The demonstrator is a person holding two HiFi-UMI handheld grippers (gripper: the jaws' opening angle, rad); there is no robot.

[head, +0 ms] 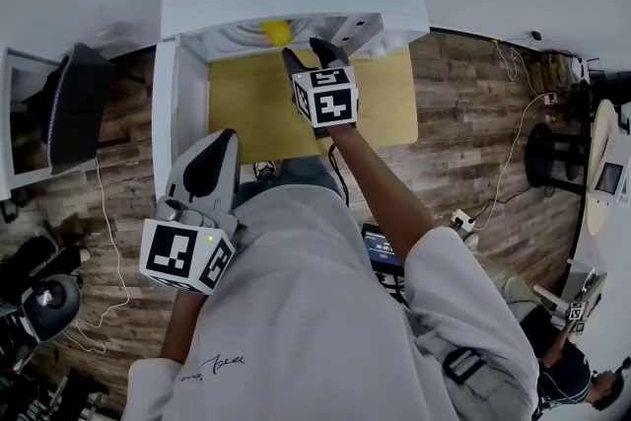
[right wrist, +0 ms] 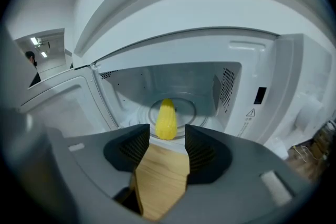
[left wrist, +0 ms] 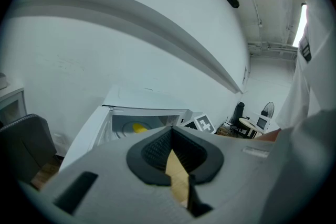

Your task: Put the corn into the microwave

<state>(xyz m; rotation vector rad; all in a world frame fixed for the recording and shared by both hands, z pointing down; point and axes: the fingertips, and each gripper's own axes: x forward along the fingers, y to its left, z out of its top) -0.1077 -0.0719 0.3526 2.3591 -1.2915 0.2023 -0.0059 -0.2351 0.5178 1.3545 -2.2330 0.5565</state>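
Left gripper (head: pixel 212 168) near, jaws together, empty; right gripper (right wrist: pixel 165 139) at the microwave (right wrist: pixel 273 71) mouth, jaws wide apart, holding nothing. Corn (right wrist: pixel 166 119) lies on the turntable (right wrist: pixel 190 107) just beyond them. Placement looks done, left-hand door (head: pixel 177 104) stands open, probably only closing remains

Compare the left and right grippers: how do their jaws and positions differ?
The left gripper has its jaws closed together; the right gripper has them apart. The left gripper sits back by the person's torso; the right gripper reaches the open microwave, pointed at the corn inside. Both are empty.
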